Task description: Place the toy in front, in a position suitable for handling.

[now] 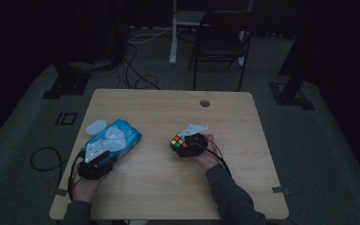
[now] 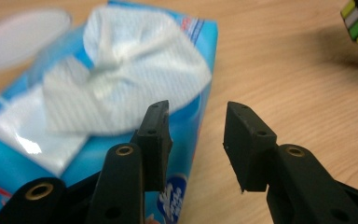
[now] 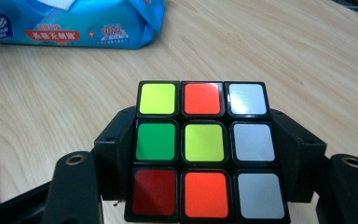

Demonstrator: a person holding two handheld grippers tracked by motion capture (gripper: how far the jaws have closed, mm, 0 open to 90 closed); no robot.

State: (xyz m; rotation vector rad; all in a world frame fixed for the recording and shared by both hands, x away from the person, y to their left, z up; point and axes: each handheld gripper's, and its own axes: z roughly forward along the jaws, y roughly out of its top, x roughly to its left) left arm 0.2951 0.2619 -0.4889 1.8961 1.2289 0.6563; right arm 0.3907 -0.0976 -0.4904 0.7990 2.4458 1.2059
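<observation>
A blue pack of wet wipes [image 1: 115, 138] lies on the left half of the wooden table [image 1: 168, 187], with a white wipe [image 2: 121, 70] pulled out of its top and its white lid [image 1: 96, 125] flipped open. My left gripper [image 1: 102, 158] sits at the pack's near end; its jaws stand open beside the pack [image 2: 186, 149] and nothing is between them. A scrambled puzzle cube [image 3: 203, 149] is clamped between the jaws of my right gripper [image 1: 183, 145], which is shut on it just above the middle of the table.
A round cable hole [image 1: 205, 103] is near the table's far edge. A dark chair [image 1: 220, 42] and loose cables [image 1: 136, 70] are on the floor beyond the table. Bare wood separates the pack from the cube.
</observation>
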